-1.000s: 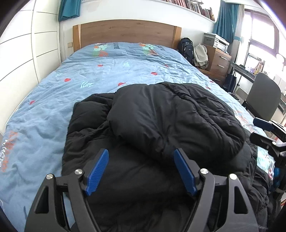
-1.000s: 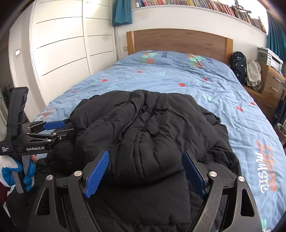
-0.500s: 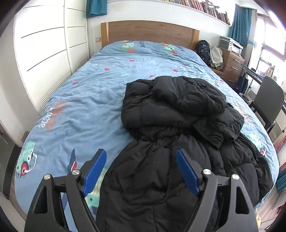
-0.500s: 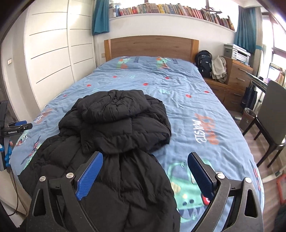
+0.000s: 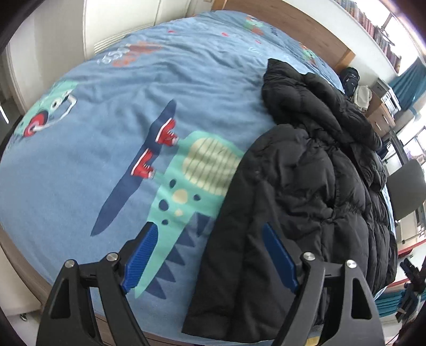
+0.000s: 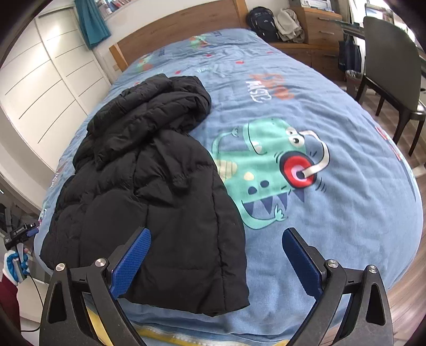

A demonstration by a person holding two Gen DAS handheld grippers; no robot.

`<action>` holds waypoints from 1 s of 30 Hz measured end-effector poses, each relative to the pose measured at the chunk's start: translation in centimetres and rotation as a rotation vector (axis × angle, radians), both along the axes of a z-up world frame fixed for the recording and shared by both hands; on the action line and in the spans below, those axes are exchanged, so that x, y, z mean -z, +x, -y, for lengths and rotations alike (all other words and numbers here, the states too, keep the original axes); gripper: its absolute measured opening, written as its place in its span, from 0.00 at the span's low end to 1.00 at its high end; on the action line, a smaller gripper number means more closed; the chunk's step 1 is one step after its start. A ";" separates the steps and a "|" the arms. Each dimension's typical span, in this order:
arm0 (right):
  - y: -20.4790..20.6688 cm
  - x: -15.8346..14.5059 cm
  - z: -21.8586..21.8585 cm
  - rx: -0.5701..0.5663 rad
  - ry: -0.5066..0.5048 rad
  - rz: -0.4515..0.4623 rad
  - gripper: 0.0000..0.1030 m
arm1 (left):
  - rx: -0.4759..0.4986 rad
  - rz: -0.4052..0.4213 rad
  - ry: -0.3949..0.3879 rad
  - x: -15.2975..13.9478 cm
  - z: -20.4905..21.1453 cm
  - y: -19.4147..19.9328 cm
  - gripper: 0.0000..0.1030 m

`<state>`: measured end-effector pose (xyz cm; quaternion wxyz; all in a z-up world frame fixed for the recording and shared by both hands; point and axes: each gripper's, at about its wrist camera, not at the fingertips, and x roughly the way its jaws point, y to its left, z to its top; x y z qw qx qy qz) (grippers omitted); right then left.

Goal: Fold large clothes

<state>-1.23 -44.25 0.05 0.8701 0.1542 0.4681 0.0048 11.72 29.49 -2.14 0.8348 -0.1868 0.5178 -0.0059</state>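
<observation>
A wide bed (image 6: 346,213) fills both views, covered by a blue duvet printed with green cartoon monsters, red dots and lettering. A wooden headboard (image 6: 170,34) stands at its far end, with white panelled wardrobe doors (image 6: 45,90) along one side and a teal curtain (image 6: 91,24) hanging beside them. On the other side are a wooden chest of drawers (image 6: 319,26) with a black backpack (image 6: 262,21) and a pale garment next to it, and a dark chair (image 6: 391,66) on the wood floor.

The black puffer jacket (image 6: 149,186) lies on the duvet near the foot of the bed, covering part of one monster print. Its long axis runs from the foot edge toward the headboard; the hem lies nearest the cameras, and the bunched upper part with the hood (image 6: 165,106) is folded back onto the body.

The left gripper (image 5: 210,258) hovers over the jacket's edge, jaws spread wide and empty. The right gripper (image 6: 215,260) hangs above the hem corner, jaws likewise wide apart, gripping nothing.
</observation>
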 end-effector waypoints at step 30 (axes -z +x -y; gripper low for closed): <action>2.0 8.2 -3.1 -0.087 0.168 -0.143 0.95 | 0.084 -0.056 -0.448 6.9 5.4 -2.1 0.78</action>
